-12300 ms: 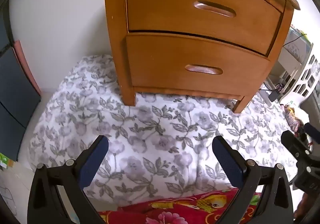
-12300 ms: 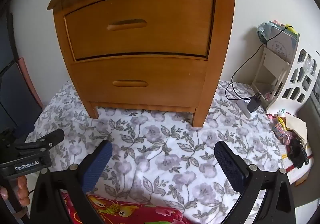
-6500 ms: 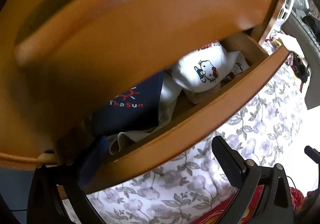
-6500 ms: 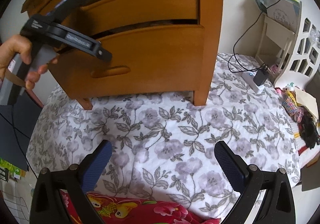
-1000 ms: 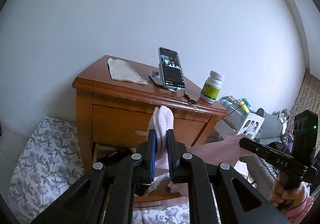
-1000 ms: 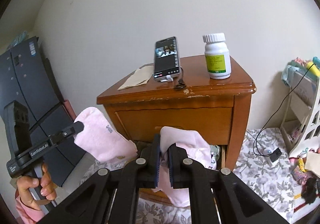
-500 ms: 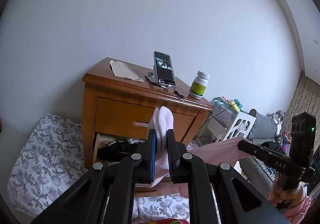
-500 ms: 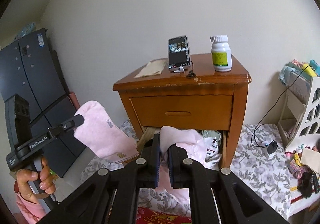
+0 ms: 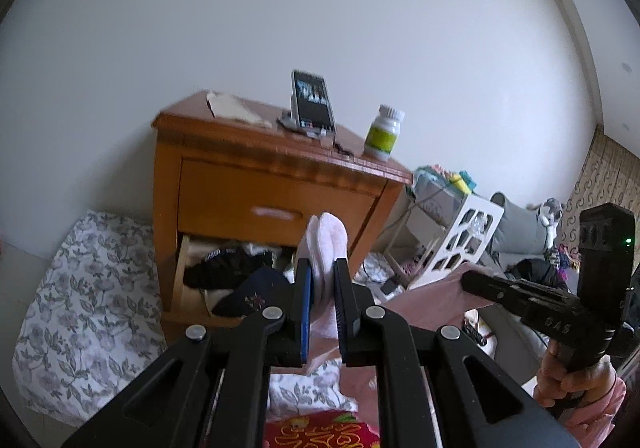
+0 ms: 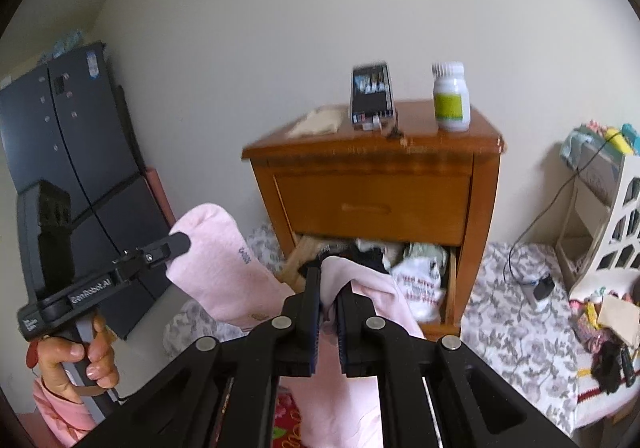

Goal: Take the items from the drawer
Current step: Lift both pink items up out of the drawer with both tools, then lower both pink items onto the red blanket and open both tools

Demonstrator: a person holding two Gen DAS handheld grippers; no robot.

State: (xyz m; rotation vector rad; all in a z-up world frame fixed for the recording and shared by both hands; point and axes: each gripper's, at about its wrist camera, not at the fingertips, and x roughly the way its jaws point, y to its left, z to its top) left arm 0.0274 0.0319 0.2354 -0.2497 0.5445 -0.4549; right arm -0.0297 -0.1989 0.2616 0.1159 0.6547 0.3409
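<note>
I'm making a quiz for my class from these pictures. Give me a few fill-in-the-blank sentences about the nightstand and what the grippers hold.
1. The left gripper is shut on a pink ____.
2. The nightstand's ____ drawer stands open.
3. The white bottle has a ____ label.
4. The phone stands ____ the nightstand.

Missing words: sock; lower; green; on

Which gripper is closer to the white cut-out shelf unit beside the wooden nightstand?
Right, probably. The right gripper, holding pink cloth, sits on the shelf unit's side of the nightstand; the left gripper, holding a pink sock, is over toward the dark cabinet.
</note>
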